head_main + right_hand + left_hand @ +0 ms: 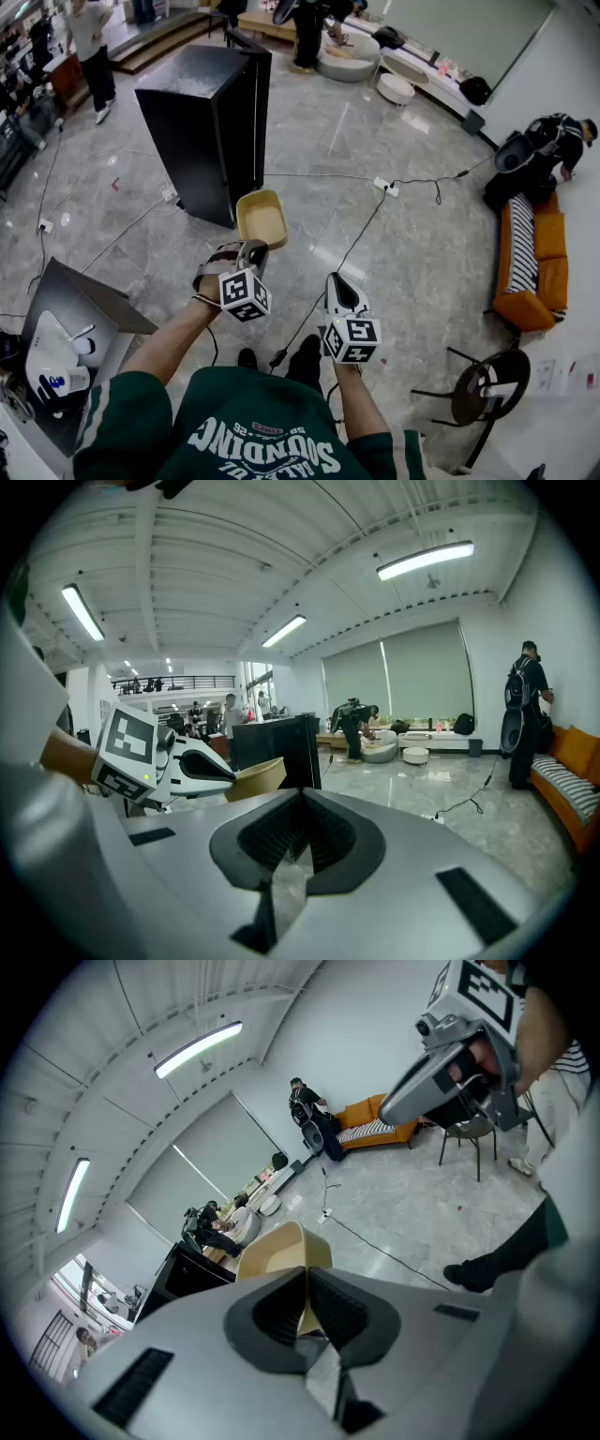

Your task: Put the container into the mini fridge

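Your left gripper [252,249] jaws pinch rim of tan, empty container [262,219] near black mini fridge [202,122]; right gripper [337,281] jaws pressed together.

The floor [412,253] between you and the mini fridge [206,131] lies bare, so you have a free path straight ahead. A black cable [364,230] crosses it from a power strip [385,187] toward your feet, just right of the container [261,220]. An open case [70,319] stands close on your left. A chair [487,389] and an orange sofa [534,262] stand well apart on your right.
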Motion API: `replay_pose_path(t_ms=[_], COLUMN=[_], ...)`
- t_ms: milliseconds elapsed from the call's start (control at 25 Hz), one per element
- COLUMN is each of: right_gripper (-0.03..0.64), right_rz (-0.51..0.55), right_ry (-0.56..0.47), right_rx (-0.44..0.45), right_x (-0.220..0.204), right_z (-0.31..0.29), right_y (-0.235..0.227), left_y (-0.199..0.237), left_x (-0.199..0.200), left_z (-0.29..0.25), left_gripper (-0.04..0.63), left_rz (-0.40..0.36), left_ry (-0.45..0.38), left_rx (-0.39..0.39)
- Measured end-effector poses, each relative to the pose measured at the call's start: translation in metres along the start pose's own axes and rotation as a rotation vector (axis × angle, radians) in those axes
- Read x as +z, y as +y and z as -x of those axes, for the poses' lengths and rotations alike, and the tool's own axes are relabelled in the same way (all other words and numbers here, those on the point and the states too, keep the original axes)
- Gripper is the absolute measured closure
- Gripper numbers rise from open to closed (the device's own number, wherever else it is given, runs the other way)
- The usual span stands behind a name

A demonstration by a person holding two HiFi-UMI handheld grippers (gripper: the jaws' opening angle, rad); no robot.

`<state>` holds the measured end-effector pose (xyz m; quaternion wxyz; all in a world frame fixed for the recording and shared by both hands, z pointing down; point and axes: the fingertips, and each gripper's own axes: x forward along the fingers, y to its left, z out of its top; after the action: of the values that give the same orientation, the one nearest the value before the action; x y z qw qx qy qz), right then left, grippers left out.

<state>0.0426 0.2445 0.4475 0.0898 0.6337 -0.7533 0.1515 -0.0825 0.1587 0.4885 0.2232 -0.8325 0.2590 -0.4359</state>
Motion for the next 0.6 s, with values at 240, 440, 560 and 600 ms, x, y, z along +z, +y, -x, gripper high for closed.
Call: replay_pose_path(t_ms=[240,440,560,600], right_gripper=[0.581,0.581,0.581,0.581], right_rz=[0.024,0.014,0.015,0.014], right_ry=[-0.007,0.007,0.008,0.009], right_rx=[-0.010,-0.006,-0.006,-0.006], right_x=[0.006,0.002,0.001,0.001], right_z=[-0.005,-0.010,-0.012,-0.012], right_y=[0.003,0.001,0.000,0.000], left_y=[0.005,0.008,0.010,0.010], left_x=[-0.004,-0.007,-0.009,-0.009], left_z=[0.000,-0.004,-0.005,-0.005], left_gripper=[0.571,0.571,0.571,0.571], left_rz=[-0.005,-0.003,-0.004,-0.004], left_ry=[0.005,0.016,0.023,0.025], left_rx=[0.002,0.003,0.001,0.000])
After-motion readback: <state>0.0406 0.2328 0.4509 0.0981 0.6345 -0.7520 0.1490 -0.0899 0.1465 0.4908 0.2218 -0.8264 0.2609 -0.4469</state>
